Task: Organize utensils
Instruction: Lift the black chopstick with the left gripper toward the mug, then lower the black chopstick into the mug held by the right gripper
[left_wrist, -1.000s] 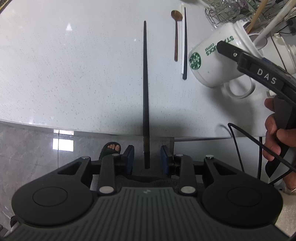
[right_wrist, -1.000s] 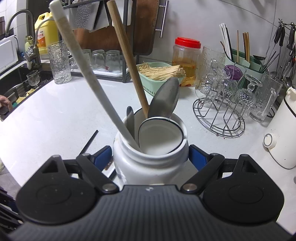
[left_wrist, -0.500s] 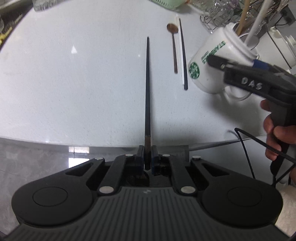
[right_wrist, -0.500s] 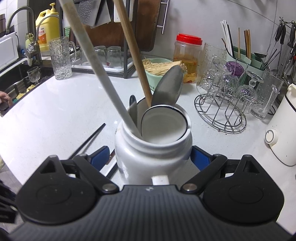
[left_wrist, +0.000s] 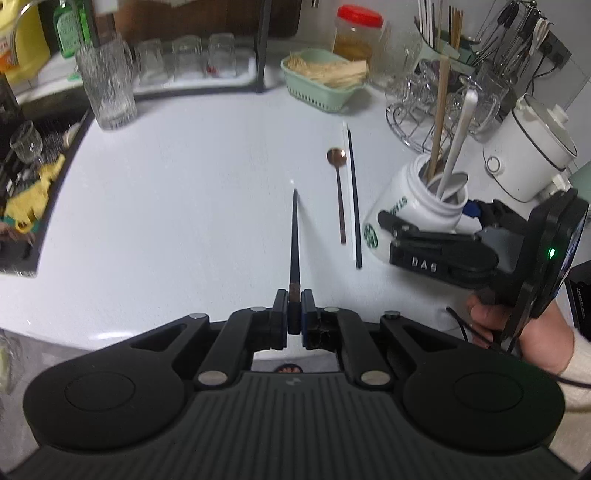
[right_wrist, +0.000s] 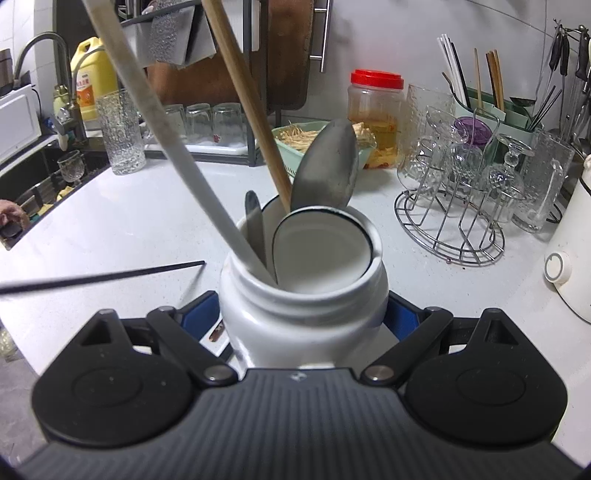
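Note:
My left gripper (left_wrist: 294, 306) is shut on the thick end of a black chopstick (left_wrist: 295, 240), which points away above the white counter (left_wrist: 184, 206); the chopstick (right_wrist: 110, 275) also shows in the right wrist view. To its right, a white mug with a green logo (left_wrist: 413, 210) is tilted and held off the counter. My right gripper (right_wrist: 301, 314) grips the mug (right_wrist: 303, 336) by its sides, jaws closing, blue pads against it. Inside stand a wooden stick, a white handle and metal spoons. A copper spoon (left_wrist: 339, 192) and a black chopstick (left_wrist: 354, 206) lie on the counter.
A wire rack of glasses (left_wrist: 424, 122), a green basket (left_wrist: 321, 81) and a red-lidded jar (left_wrist: 356, 33) line the back. A white kettle (left_wrist: 532, 155) stands at the right. The sink (left_wrist: 33, 166) is at the left, beside a ribbed glass (left_wrist: 109, 88).
My left gripper closed on the black chopstick at the counter's edge and rose with it, so the chopstick now hangs above the counter. My right gripper stayed around the mug.

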